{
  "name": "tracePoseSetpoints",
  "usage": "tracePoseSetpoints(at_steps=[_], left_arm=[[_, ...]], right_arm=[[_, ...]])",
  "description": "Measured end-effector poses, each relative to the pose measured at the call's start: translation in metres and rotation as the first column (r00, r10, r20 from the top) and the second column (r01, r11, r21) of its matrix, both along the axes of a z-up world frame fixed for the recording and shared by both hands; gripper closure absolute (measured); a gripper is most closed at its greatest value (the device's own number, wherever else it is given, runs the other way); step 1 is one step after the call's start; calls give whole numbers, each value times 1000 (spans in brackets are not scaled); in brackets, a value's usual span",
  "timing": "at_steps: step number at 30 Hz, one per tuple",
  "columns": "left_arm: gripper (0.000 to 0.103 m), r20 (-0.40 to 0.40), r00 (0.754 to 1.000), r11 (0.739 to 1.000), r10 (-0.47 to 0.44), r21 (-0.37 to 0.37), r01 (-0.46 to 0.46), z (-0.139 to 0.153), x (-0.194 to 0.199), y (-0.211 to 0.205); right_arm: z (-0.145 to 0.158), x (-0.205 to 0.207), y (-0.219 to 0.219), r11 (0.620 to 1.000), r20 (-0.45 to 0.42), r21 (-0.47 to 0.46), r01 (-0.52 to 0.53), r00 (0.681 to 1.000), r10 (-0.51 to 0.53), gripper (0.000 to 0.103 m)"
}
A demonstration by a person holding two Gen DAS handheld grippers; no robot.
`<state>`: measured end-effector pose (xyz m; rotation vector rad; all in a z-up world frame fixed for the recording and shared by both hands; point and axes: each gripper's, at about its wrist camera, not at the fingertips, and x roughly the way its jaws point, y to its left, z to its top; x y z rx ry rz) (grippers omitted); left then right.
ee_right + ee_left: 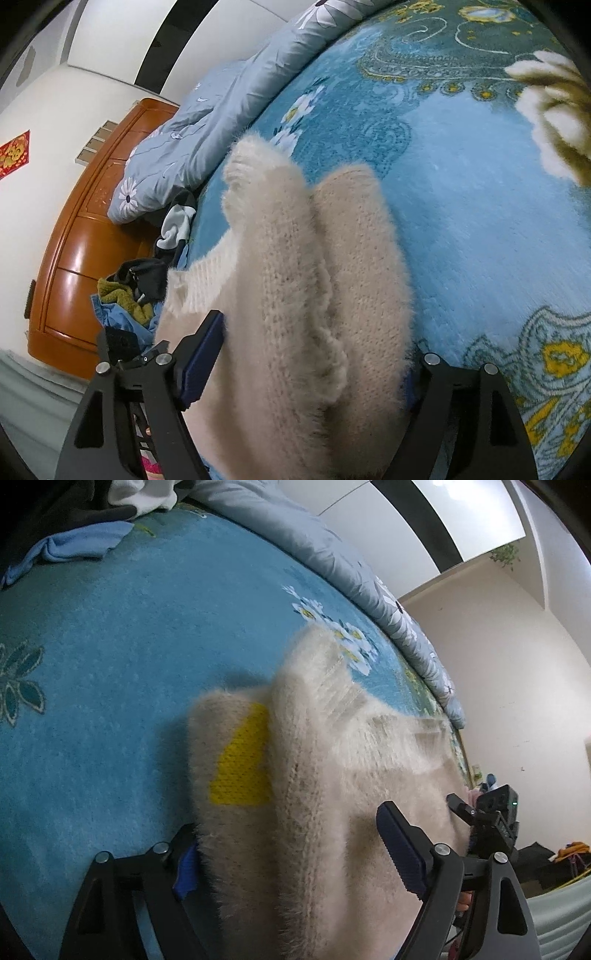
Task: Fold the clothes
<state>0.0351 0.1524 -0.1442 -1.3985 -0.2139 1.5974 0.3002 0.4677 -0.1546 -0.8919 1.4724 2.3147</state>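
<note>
A cream fuzzy knit sweater (321,775) with a yellow patch (243,760) lies on the blue patterned blanket (110,664). My left gripper (291,860) stands wide open, its jaws on either side of the sweater's near edge. The sweater also shows in the right wrist view (295,314), bunched into two folds. My right gripper (306,373) is wide open around the near edge there, and its right finger is mostly hidden by the knit. The right gripper also appears in the left wrist view (480,819) at the sweater's far side.
A grey-blue floral duvet (351,561) lies along the bed's far side. A blue cloth (74,546) and a white garment (147,494) lie at the top left. A pile of clothes (129,295) sits beside a wooden headboard (81,240).
</note>
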Motion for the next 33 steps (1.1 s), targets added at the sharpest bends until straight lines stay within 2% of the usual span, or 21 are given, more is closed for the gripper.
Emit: tracePoseSetpoints(at_steps=[2, 5, 10, 13, 17, 25, 30, 33], left_arm=[[19, -14, 1000, 1000, 5, -13, -5, 2, 3, 1], [32, -46, 999, 999, 10, -43, -12, 5, 6, 0], [53, -55, 998, 1000, 3, -24, -5, 11, 8, -8], [59, -79, 997, 1000, 1, -3, -1, 21, 14, -11], [63, -105, 994, 999, -6, 39, 10, 37, 22, -15], [64, -138, 989, 992, -49, 105, 64, 67, 44, -13], [65, -139, 984, 978, -108, 160, 130, 91, 62, 10], [65, -149, 976, 964, -161, 188, 188, 107, 82, 42]], right_arm=[[1, 0, -2, 1000, 9, 11, 3, 1000, -3, 24], [4, -1, -5, 1000, 19, 23, 5, 1000, -5, 31], [11, 2, -7, 999, 14, 33, 0, 1000, 0, 47], [19, 5, -12, 999, -6, 40, -4, 1000, 4, 52], [36, 9, -21, 997, -44, 70, -27, 999, 30, 57], [70, 29, -38, 988, -80, 145, -58, 994, 70, 59], [91, 68, -26, 987, -130, 161, -14, 991, 35, 59], [108, 97, -9, 983, -134, 180, 31, 991, -7, 59]])
